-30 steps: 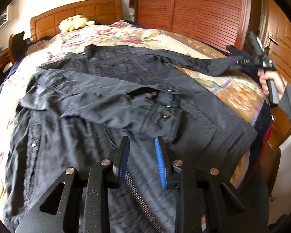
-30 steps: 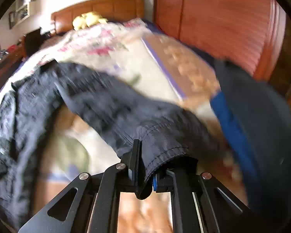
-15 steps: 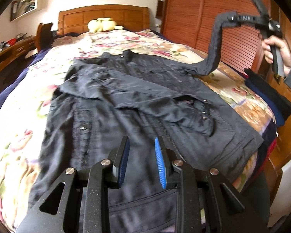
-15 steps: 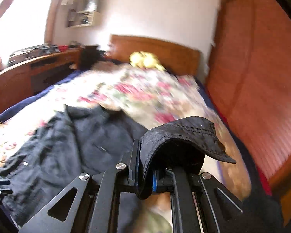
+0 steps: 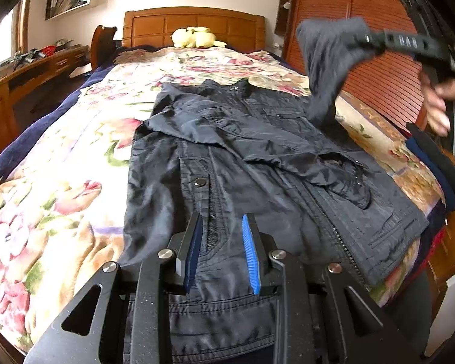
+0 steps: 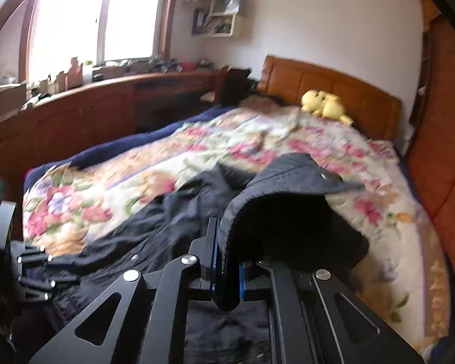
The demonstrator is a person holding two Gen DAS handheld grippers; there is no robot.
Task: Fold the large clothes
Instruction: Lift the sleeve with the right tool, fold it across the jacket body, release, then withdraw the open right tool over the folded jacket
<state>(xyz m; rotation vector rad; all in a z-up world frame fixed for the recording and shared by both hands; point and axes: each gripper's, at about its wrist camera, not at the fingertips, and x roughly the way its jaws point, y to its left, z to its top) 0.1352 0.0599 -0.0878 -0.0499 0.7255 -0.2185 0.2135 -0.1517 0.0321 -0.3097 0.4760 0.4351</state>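
A dark navy jacket (image 5: 257,163) lies spread on the floral bedspread (image 5: 69,163), with its left sleeve folded across the chest. My left gripper (image 5: 221,242) is open and empty, just above the jacket's hem. My right gripper (image 6: 227,270) is shut on the cuff of the jacket's right sleeve (image 6: 282,200) and holds it high above the bed. In the left wrist view that sleeve (image 5: 327,66) hangs from the right gripper (image 5: 361,41) at the upper right.
A yellow plush toy (image 5: 194,37) lies by the wooden headboard (image 5: 194,24). A wooden slatted wardrobe (image 5: 379,69) stands along the right. A long wooden desk (image 6: 91,103) with clutter runs under the window. Folded dark clothes (image 5: 439,163) lie at the bed's right edge.
My right gripper has lifted the sleeve cuff off the bed and swung it up and toward the jacket's body. The left gripper stayed open and drew back along the hem.
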